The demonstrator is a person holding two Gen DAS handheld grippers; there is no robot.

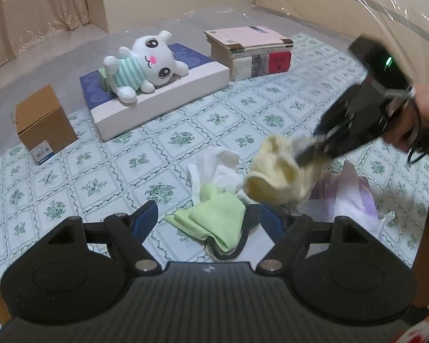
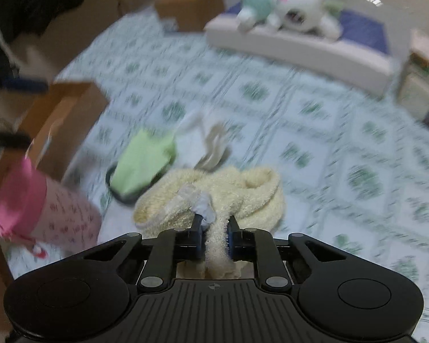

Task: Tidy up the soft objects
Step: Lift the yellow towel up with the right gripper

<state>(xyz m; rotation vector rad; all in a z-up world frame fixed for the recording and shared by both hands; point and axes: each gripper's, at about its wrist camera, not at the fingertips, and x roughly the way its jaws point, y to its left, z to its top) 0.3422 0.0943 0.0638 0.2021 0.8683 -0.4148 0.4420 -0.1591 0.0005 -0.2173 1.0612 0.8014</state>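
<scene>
My right gripper is shut on a pale yellow fluffy towel and holds it above the patterned cloth; it shows in the left wrist view gripping the same towel. My left gripper is open and empty, just above a light green cloth lying on a dark-rimmed pad. A crumpled white cloth lies behind the green one. A white plush rabbit in a striped shirt lies on a flat blue-and-white box.
A small brown carton stands at the left. A stack of books is at the back. A lilac and white bag lies at the right. A pink pouch and a brown box show in the right wrist view.
</scene>
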